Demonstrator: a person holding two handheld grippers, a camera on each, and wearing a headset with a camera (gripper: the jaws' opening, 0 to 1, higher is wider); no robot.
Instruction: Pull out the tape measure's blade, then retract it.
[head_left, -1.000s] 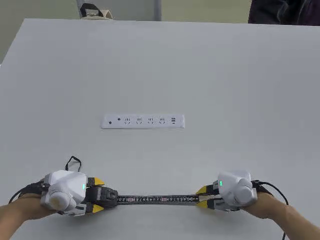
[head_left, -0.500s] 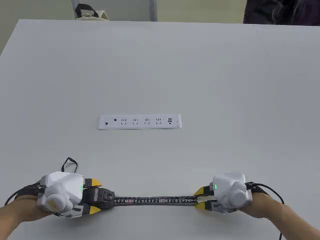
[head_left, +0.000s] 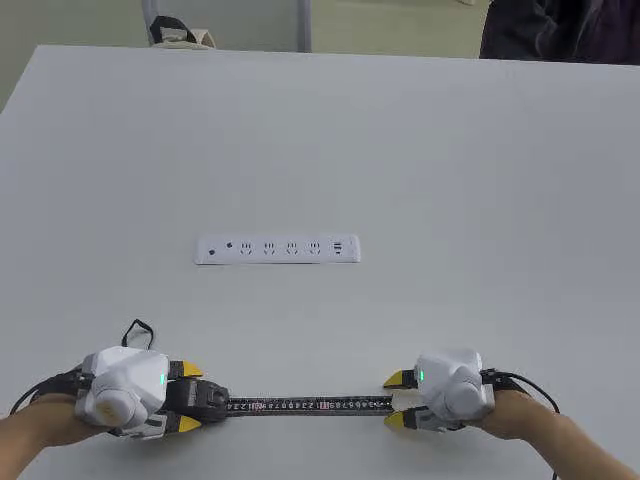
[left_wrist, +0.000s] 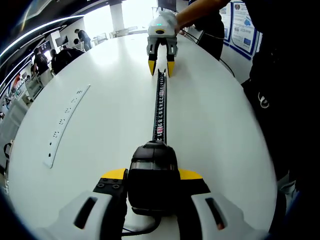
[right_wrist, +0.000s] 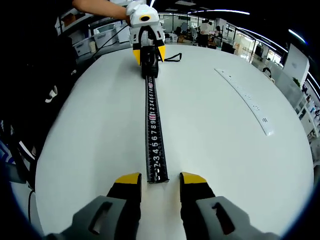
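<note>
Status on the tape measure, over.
Left tongs shut on tape measure. Right tongs open astride the blade end, not gripping. Blade out flat on table. Power strip well clear.

Open-plan office: long white table (head_left: 450, 180), power strip (head_left: 277, 249), wall posters (left_wrist: 244, 22), people (left_wrist: 80, 36) beyond.

Matt table (head_left: 450, 180); glossy blk plastic tape case (left_wrist: 153, 172); wht plastic pwr strip (head_left: 277, 249)

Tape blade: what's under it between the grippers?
The blade appears to lie on the bare white table. The strip of table directly beneath is covered. Its case sits clamped in the left gripper.
</note>
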